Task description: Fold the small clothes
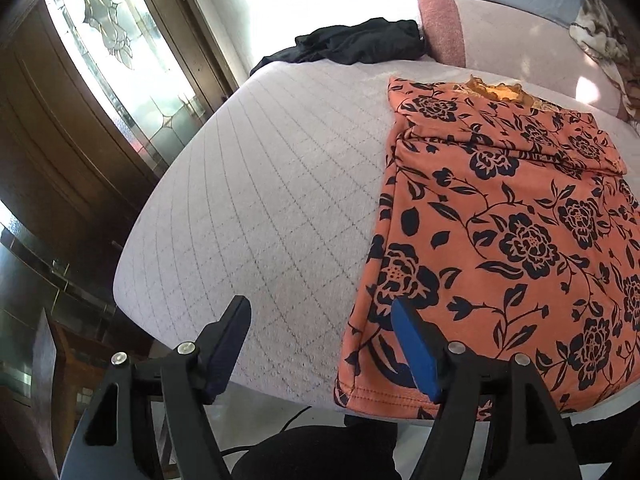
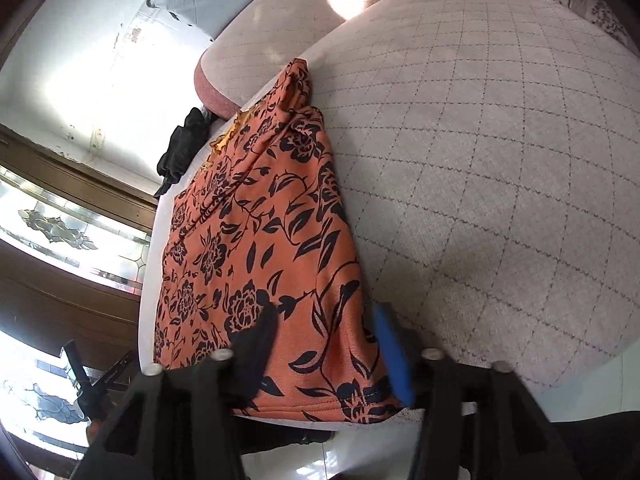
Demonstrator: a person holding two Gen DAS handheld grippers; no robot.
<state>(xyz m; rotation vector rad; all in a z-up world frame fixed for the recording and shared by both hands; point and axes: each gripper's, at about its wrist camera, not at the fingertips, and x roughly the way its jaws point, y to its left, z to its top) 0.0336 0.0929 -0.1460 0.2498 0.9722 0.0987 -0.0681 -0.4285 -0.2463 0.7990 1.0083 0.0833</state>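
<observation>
An orange garment with a black flower print (image 1: 500, 232) lies flat on the pale quilted surface (image 1: 260, 184), its sleeves folded in and its hem at the near edge. My left gripper (image 1: 320, 320) is open and empty, its right finger over the garment's near left corner. In the right wrist view the same garment (image 2: 260, 248) runs away from me. My right gripper (image 2: 326, 332) is open above the garment's near right corner, its jaws on either side of the hem. Contact with the cloth cannot be told.
A crumpled black garment (image 1: 360, 42) lies at the far edge of the surface, also in the right wrist view (image 2: 184, 146). A pink cushioned seat (image 1: 512, 36) stands behind. A wooden door with patterned glass (image 1: 104, 40) is at the left. The surface's near edge drops to a tiled floor.
</observation>
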